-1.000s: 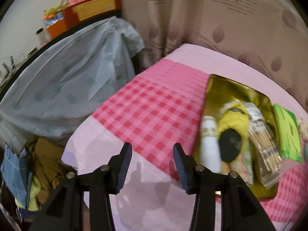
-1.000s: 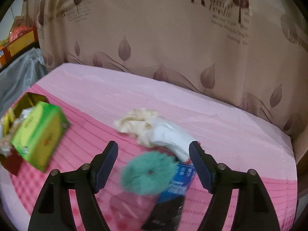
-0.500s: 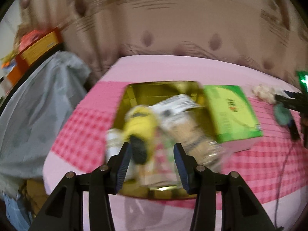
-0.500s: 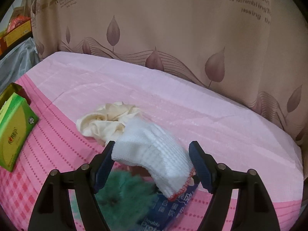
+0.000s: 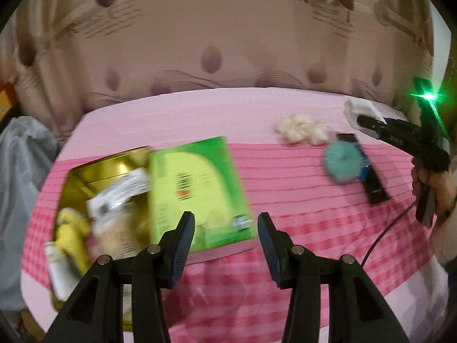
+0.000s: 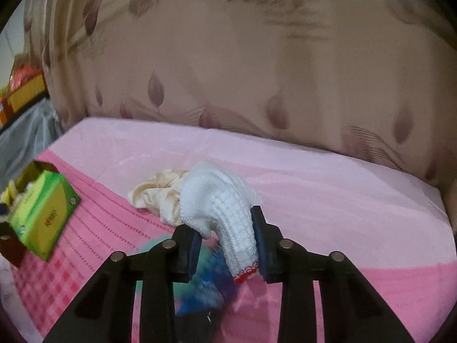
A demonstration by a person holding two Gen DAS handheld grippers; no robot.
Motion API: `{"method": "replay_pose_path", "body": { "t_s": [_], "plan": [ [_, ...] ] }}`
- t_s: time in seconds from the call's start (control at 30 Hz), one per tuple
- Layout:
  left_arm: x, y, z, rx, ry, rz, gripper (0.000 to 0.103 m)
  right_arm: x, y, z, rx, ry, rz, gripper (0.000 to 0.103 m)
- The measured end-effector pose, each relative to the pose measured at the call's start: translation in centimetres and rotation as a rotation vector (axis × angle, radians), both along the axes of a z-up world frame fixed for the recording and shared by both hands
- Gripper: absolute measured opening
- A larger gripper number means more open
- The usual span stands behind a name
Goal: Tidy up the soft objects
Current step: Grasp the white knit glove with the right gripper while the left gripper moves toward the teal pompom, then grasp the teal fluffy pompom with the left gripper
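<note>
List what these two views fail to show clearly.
- Gold tin contents, left wrist view: motion blur smears them.
- Green box print, both views: too blurred to read.
- Teal fluffy item, right wrist view: mostly hidden behind the right tool, whose jaws are closing on the white glove.

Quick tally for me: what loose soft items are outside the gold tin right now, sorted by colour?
White: 1, the knitted glove, with the right gripper closing on it.
Cream: 1, the scrunched cloth lying on the pink cover.
Teal: 1, the fluffy puff resting on the dark packet.
Total: 3.
</note>
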State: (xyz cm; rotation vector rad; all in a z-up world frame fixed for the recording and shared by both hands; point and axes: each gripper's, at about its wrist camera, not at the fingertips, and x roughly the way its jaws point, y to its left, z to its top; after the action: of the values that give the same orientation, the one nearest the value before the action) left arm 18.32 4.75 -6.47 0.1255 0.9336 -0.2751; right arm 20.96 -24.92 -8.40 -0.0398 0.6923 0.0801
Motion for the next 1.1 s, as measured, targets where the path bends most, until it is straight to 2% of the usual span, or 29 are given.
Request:
{"method": "replay_pose_path", "body": {
  "t_s": [0.13,0.33,0.5,0.63,0.77,0.93,1.1],
  "plan": [
    [0.8,-3.7,-0.5,-0.018,0.024,-0.078,0.059,-3.6,-3.4,0.2,0.0,0.027,-0.096,0.03],
    [2.8,-8.6,-1.7,-0.041,0.066,-0.143,0.059,-8.3,-8.2,-1.3,-0.027,0.08,-0.24,0.03],
    [4.6,-11.8,-2.4,-0.088,0.106,-0.171,0.059,-10.7,-11.5,-2.9,0.022,0.107,-0.333,0.03],
    [6.0,-14.6,-3.1,-0.075,0.122,-0.195,0.059,-11.3,-12.4,-3.8,0.064,0.103,-0.346,0.03],
    [7.8,-16.2,-4.3,-0.057,0.157,-0.184,0.059,-11.6,-12.1,-4.3,0.057,0.094,-0.339,0.031],
    [9.2,-17.2,-5.8,-0.03,0.184,-0.191,0.059,-11.5,-12.4,-4.3,0.093,0.091,-0.341,0.032],
    [9.9,-18.1,-6.9,-0.017,0.203,-0.2,0.059,-11.3,-12.2,-4.3,0.084,0.095,-0.341,0.035]
  ]
}}
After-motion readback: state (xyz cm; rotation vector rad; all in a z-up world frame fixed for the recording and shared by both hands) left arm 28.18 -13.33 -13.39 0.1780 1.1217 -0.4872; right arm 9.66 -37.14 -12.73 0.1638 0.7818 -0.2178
